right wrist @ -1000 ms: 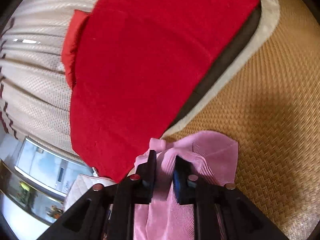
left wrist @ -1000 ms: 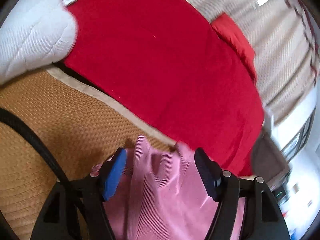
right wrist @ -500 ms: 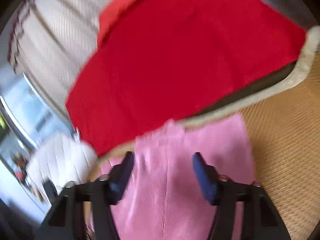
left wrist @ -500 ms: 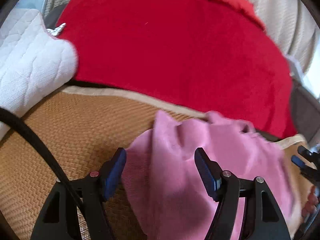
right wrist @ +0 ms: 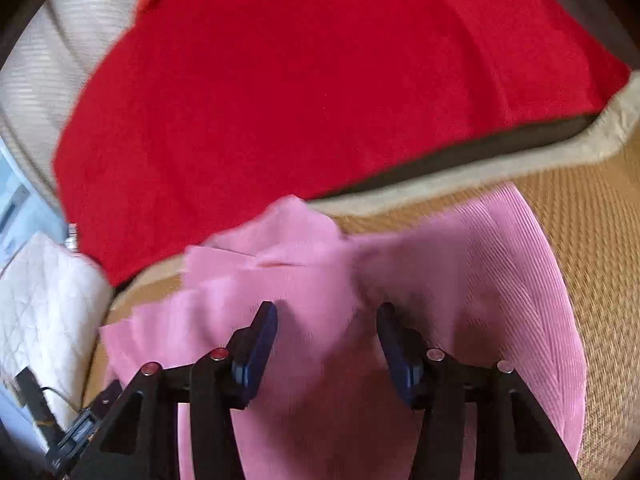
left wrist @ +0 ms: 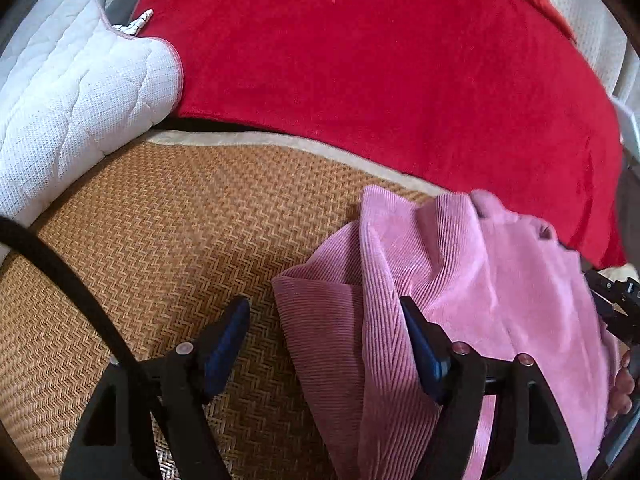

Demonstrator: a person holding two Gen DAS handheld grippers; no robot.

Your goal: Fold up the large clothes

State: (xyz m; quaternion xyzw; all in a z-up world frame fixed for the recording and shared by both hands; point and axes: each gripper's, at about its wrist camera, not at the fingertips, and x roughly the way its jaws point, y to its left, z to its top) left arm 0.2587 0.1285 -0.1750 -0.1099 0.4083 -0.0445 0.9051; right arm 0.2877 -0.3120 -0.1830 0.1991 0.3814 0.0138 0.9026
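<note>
A woven straw mat (left wrist: 168,216) with a beige border covered the surface. Beyond the mat's border lay a red blanket (left wrist: 380,72). A white quilted pad (left wrist: 68,96) sat at the mat's left edge. Pale striped curtains (right wrist: 52,48) hung behind the blanket.

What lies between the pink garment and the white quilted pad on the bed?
In the left wrist view, only bare woven mat separates the pink garment from the white quilted pad, with a black cable crossing its near side.
</note>
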